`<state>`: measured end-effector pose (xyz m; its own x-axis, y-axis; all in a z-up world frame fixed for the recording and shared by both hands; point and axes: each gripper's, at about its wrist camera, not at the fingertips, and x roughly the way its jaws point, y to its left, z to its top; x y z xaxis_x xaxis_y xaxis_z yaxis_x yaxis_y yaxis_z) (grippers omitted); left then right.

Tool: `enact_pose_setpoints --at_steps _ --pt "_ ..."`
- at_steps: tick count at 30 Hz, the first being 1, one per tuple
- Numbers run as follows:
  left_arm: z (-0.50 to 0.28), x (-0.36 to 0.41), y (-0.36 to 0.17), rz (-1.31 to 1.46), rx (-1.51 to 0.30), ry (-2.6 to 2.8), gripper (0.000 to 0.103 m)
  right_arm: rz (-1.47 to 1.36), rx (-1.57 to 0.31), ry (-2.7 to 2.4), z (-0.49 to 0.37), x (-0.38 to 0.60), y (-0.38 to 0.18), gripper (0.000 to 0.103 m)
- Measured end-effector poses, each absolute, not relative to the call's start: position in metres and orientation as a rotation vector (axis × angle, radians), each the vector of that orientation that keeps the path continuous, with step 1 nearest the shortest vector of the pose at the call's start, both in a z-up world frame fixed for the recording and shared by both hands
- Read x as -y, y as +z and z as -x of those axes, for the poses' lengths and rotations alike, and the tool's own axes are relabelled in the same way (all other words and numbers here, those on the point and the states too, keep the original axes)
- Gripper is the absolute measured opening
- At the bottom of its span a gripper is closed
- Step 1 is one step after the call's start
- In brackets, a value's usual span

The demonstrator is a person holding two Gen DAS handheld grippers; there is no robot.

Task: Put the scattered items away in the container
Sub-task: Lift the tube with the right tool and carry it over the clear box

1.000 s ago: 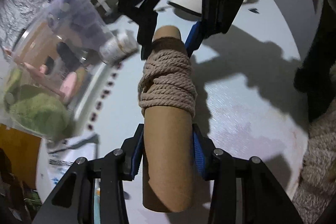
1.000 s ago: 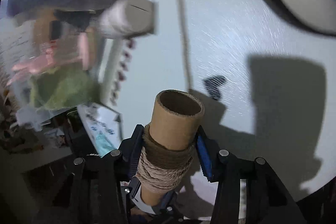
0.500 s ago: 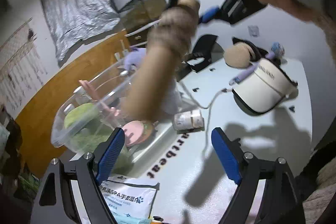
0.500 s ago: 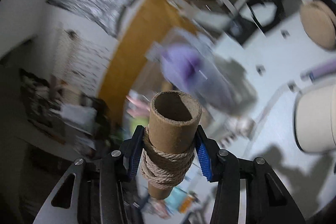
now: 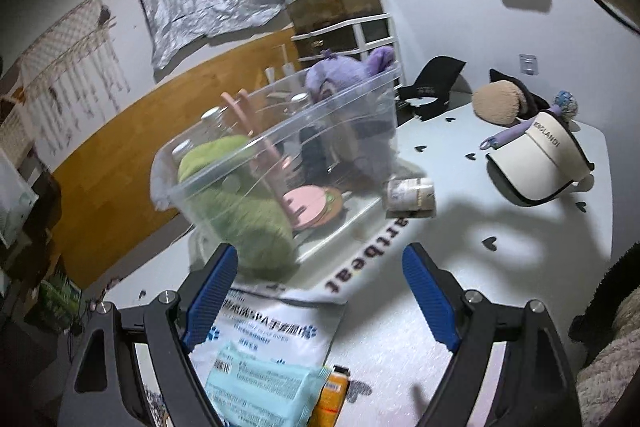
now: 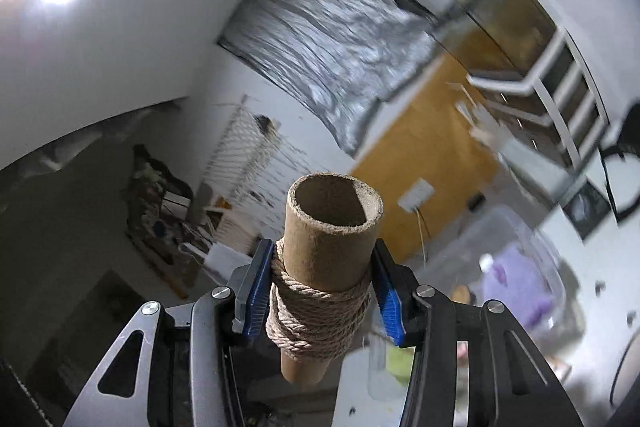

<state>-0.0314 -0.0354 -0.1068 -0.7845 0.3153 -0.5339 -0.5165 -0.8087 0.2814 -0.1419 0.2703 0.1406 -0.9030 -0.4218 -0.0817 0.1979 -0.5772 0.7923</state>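
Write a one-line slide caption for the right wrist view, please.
Right gripper fingers clamp a rope-wrapped cardboard tube, raised above the blurred clear container.

Our left gripper (image 5: 322,301) hangs with its blue-padded fingers (image 5: 211,293) spread wide at 9 and 3 o'clock, nothing between them. Our right gripper (image 6: 322,293) points toward 12 o'clock, its jaws closed on the rope-wrapped cardboard tube (image 6: 326,267)

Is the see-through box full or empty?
Pretty full. The clear box already holds a green fluffy thing, a purple plush and pink pieces. No lid shows.
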Motion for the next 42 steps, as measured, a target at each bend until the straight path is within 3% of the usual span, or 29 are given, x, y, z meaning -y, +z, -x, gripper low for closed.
enact_pose_setpoints --at_steps 15,20,33,42 --pt "0.050 0.056 -0.112 0.721 -0.513 2.611 0.085 -0.087 1.091 -2.431 0.166 -0.261 0.247 0.048" --pt "0.051 0.056 -0.112 0.723 -0.503 2.616 0.085 -0.049 1.072 -2.444 0.160 -0.263 0.258 0.048" --pt "0.054 0.052 -0.119 0.751 -0.533 2.582 0.085 -0.328 1.212 -2.487 0.188 -0.266 0.154 0.048" --pt "0.061 0.053 -0.126 0.794 -0.537 2.563 0.085 -0.605 1.177 -2.642 0.213 -0.256 0.064 0.048"
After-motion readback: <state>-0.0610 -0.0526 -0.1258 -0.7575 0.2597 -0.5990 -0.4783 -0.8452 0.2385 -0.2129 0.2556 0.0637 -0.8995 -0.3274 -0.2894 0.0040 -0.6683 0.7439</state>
